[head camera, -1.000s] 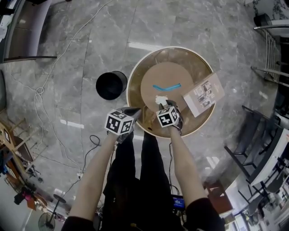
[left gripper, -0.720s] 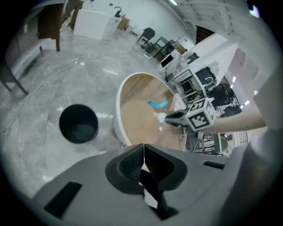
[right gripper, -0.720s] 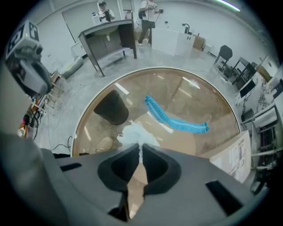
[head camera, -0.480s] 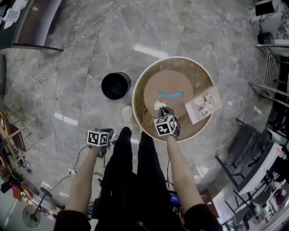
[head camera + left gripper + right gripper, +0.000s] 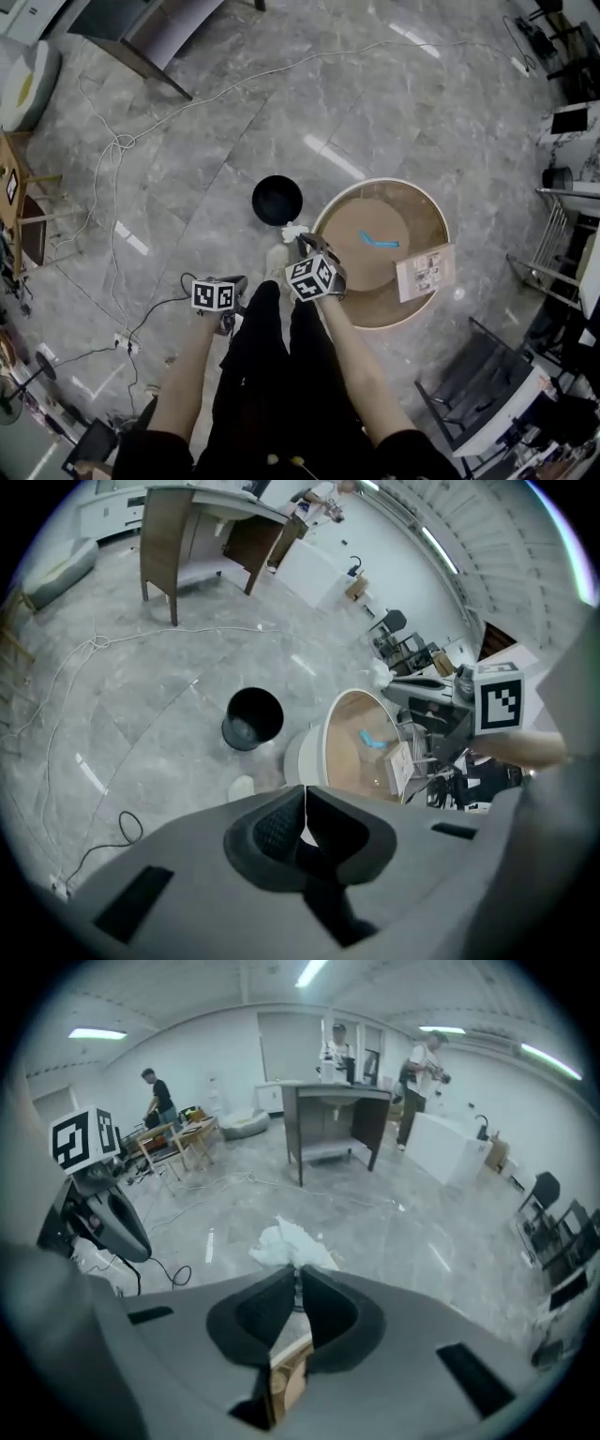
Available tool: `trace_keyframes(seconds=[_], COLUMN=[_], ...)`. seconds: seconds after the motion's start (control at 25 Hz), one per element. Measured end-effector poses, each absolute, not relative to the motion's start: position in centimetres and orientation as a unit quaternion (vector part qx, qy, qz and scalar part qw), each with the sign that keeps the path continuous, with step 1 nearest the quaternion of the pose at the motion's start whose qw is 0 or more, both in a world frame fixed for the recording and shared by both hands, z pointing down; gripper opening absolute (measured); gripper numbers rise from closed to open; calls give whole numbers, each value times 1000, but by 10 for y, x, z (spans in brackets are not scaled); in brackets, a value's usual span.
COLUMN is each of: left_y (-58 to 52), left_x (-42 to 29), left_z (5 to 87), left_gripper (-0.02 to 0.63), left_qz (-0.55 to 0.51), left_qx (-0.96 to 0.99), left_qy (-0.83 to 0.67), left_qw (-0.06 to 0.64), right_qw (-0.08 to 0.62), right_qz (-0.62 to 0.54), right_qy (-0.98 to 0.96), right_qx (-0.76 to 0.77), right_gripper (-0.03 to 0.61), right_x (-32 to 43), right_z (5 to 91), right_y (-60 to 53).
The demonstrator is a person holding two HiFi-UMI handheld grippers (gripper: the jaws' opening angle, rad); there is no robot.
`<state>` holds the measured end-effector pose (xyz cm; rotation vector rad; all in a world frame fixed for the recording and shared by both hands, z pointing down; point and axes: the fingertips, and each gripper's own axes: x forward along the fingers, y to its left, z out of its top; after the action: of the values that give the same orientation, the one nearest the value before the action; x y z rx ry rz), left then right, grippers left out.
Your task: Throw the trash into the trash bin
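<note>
Jaws of my right gripper (image 5: 297,1277) clench the tissue (image 5: 293,231); I should carry it to eleven o'clock, right over the bin (image 5: 277,200), before letting go.

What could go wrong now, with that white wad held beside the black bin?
The right gripper pinches only an edge of the white wad, so it might slip out early. In the head view the wad appears beside the black bin, not over its mouth; released here, it would probably land on the floor.
</note>
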<state>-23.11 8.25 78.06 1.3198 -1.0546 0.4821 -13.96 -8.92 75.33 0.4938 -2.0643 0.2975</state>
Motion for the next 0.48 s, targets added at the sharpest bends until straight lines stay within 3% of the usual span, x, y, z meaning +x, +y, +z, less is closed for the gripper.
trace_keyframes(seconds=[0.08, 0.2, 0.48], left_y=[87, 100, 128], left_x=[-243, -264, -297], left_z=[777, 773, 772], left_gripper=[8, 8, 8], left_qz=[198, 187, 181], left_qx=[572, 560, 555], left_qy=[-476, -494, -508], left_qw=[638, 639, 633], right_qw=[466, 457, 432], right_qz=[100, 75, 81], right_qy=[-861, -870, -871], right_qx=[180, 170, 221], right_gripper=[44, 180, 165], right_x=[-174, -204, -170], right_z=[737, 716, 675], right_y=[-88, -90, -74])
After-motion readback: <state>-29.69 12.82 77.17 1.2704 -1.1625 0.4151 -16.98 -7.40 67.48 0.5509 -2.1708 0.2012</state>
